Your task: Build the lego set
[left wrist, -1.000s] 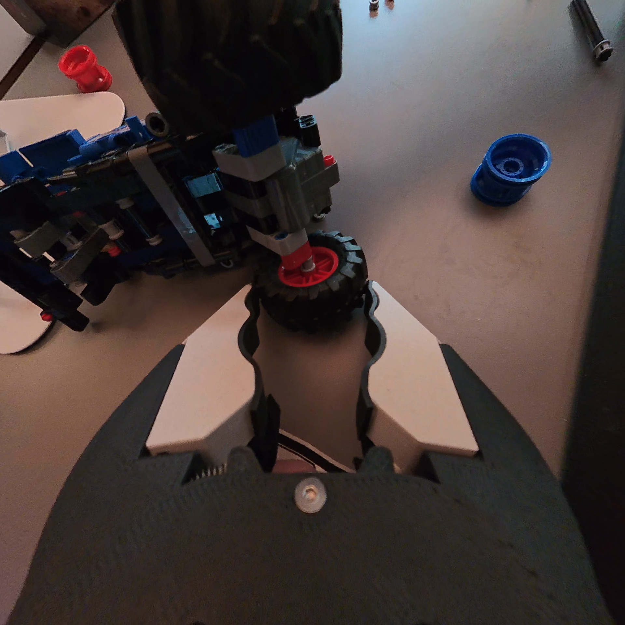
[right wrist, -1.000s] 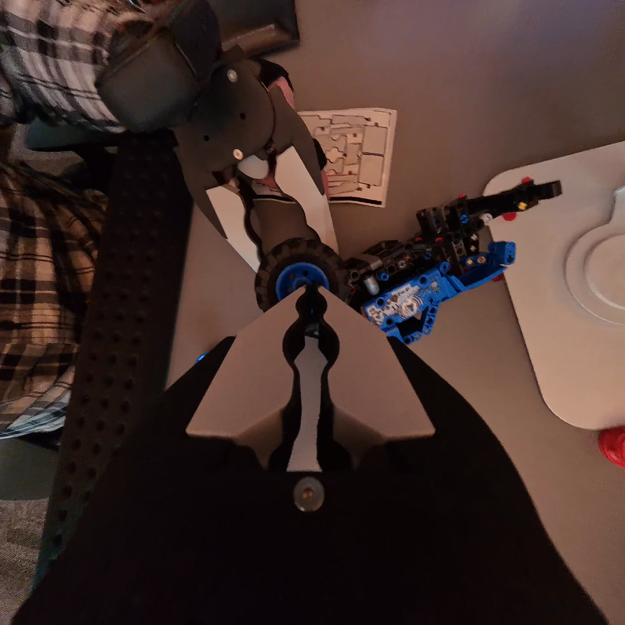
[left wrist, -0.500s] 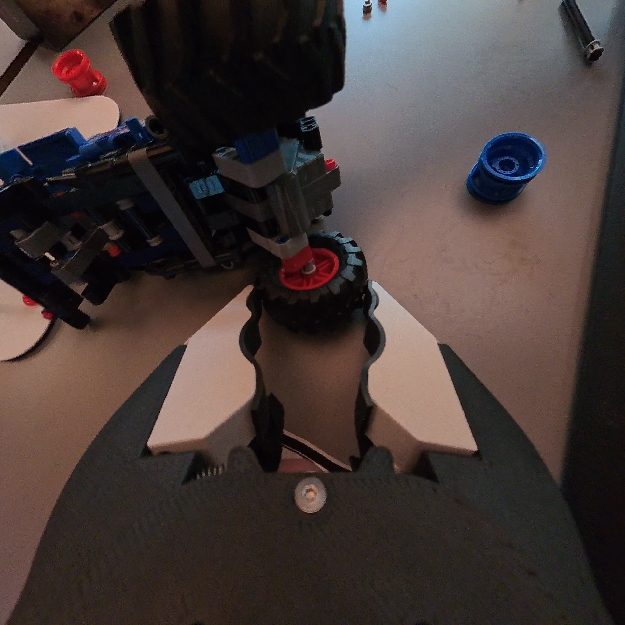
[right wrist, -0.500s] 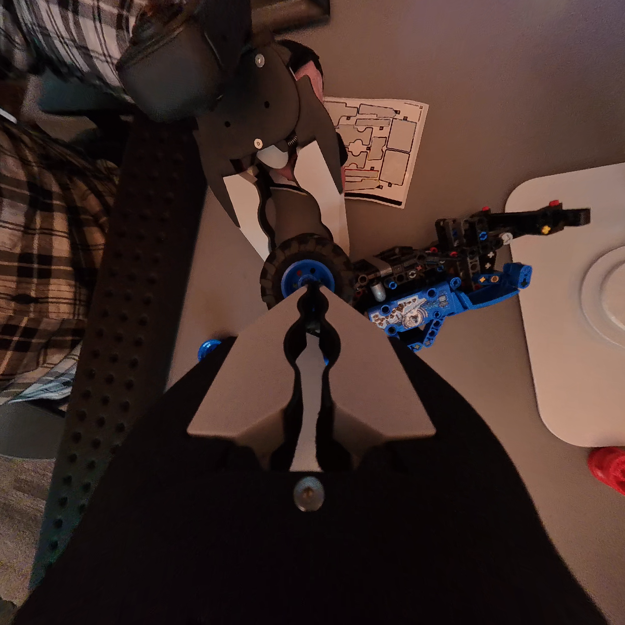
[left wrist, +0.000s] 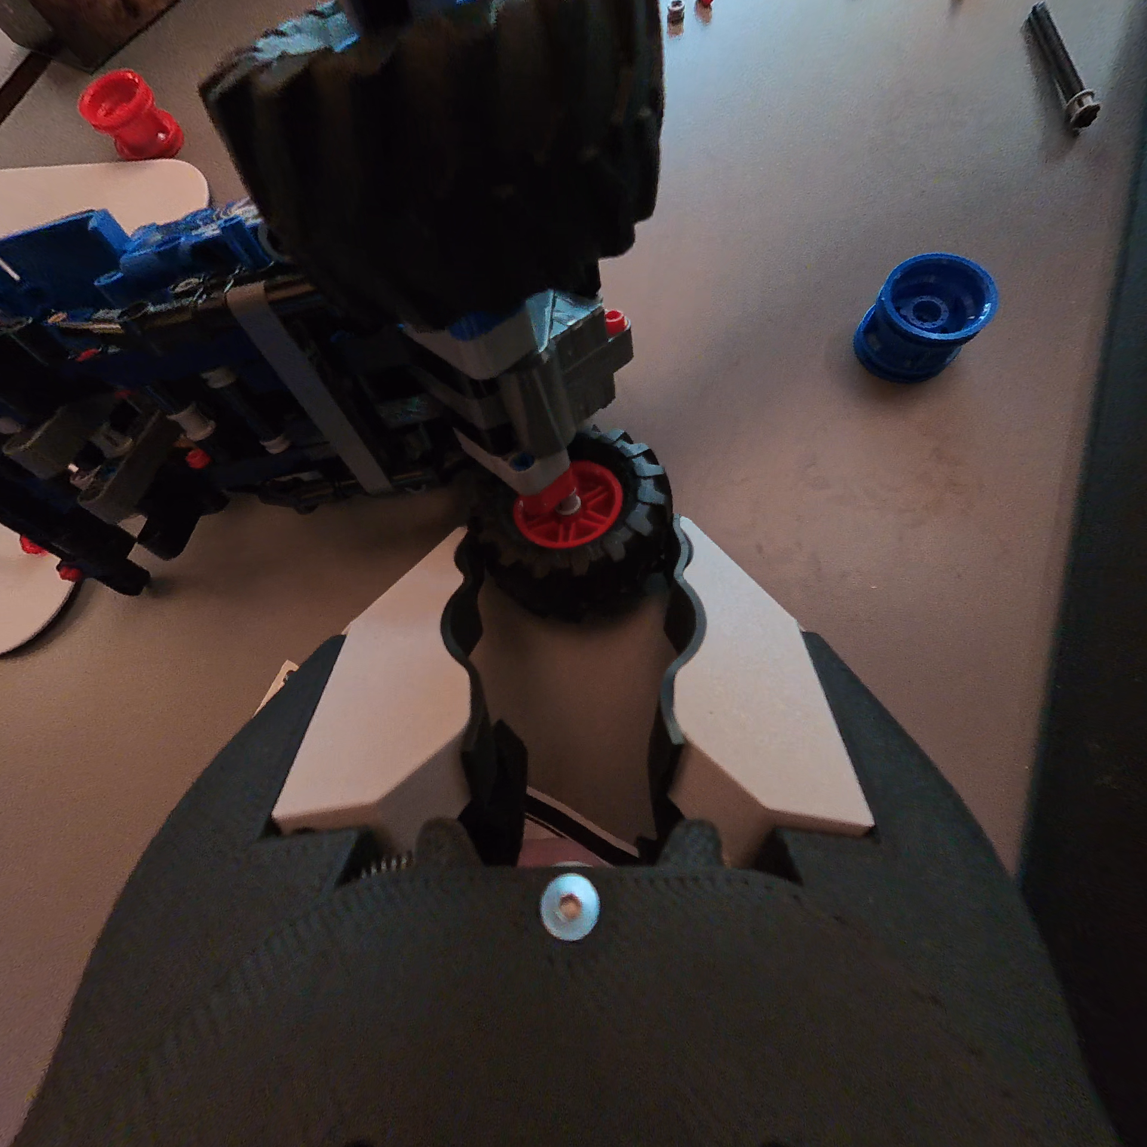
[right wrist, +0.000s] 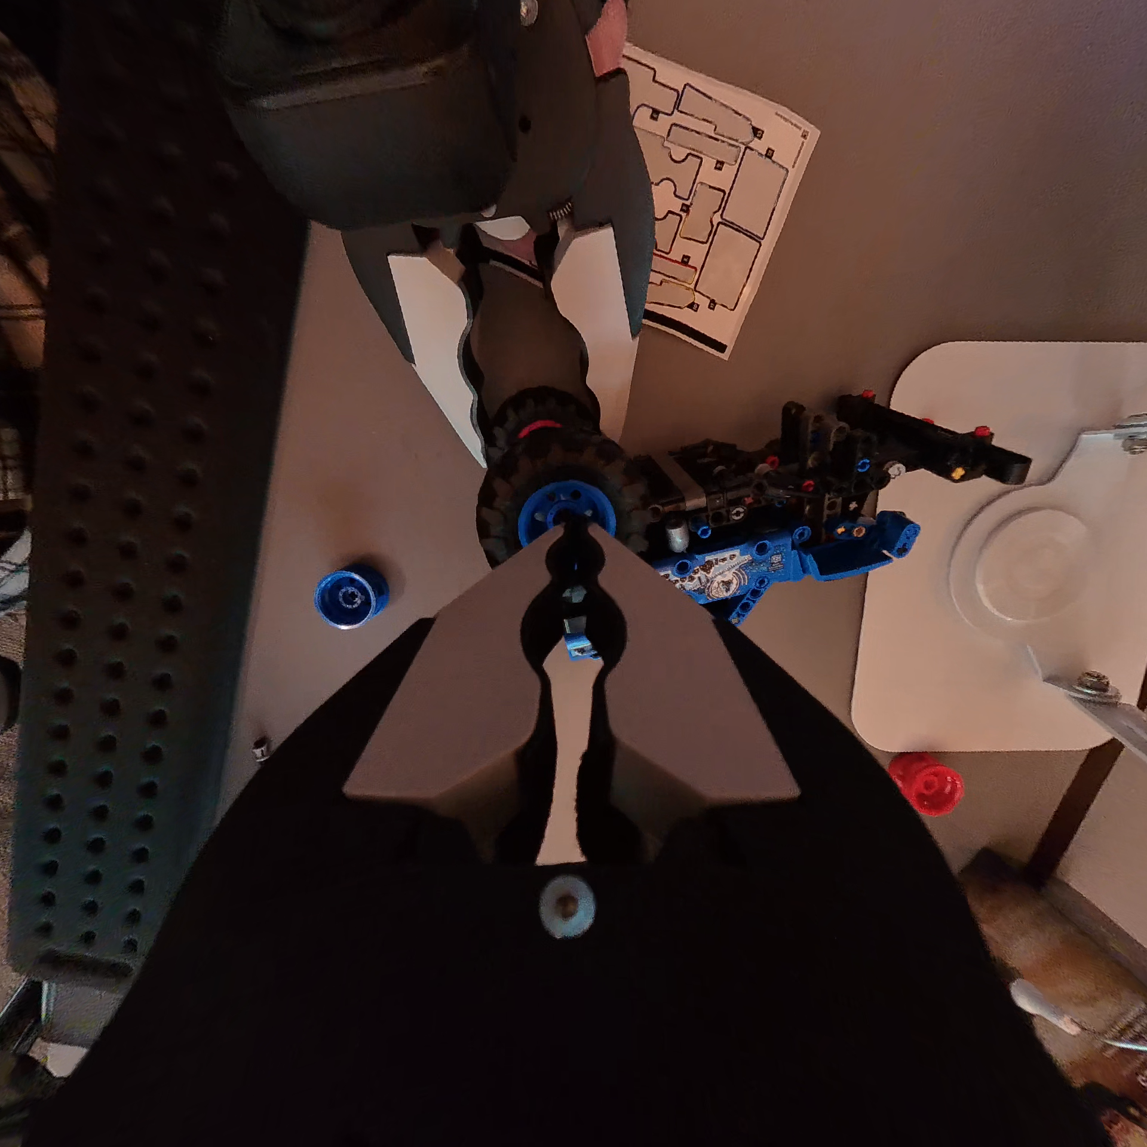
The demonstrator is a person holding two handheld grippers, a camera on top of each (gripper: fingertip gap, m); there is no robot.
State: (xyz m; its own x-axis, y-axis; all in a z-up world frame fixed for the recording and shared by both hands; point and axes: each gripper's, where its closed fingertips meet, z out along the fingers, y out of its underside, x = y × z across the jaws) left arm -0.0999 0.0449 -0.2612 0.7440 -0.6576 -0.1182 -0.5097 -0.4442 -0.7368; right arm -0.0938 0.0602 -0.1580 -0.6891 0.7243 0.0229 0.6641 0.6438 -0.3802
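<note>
Two tools engaged: left tool (left wrist: 568,558) is closed around the red-hubbed wheel (left wrist: 568,506); right tool (right wrist: 574,546), nearly shut, pinches the axle at the blue-hubbed wheel (right wrist: 562,512). Model (right wrist: 776,515) has been lifted mid-tabletop; wheel seating is likely underway.

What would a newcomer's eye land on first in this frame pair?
Centre stage is the blue-and-black lego vehicle lying on its side on the grey table. The left gripper clamps its red-hubbed wheel, and the right gripper pinches a part at the blue-hubbed wheel. A loose blue rim lies apart, and a loose red rim by the white board.
</note>
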